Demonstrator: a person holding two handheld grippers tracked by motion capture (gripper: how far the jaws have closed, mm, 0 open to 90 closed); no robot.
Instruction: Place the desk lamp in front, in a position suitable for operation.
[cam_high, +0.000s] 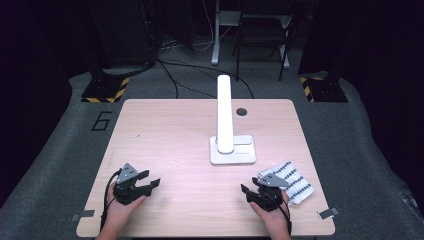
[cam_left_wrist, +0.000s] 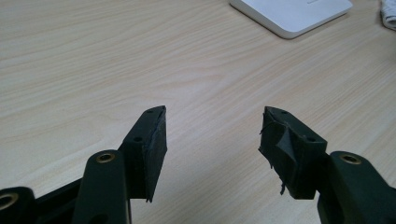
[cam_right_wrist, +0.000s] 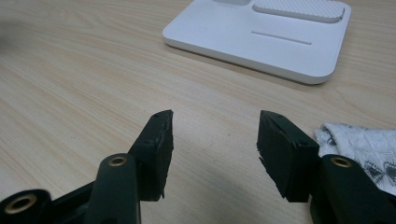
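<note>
The wooden bench carries little, and nothing on it looks worked on yet. Right of its centre stands a white desk lamp, its arm upright on a flat white base. At the near right edge lies a folded cloth, white with dark stripes, flat on the wood and just beside the right tongs; in the right gripper view a corner of it shows next to one jaw. This cloth is the thing nearest either hand, so it is most likely what the work concerns. The right tongs rest low over the bench with the jaws wide and nothing between them, pointing toward the lamp base instead of the cloth. The left tongs sit at the near left, well apart from lamp and cloth, jaws also wide and empty over bare wood. Judged from this, the work has not begun: no grip is taken, and reaching, gripping and handling the cloth all remain.
</note>
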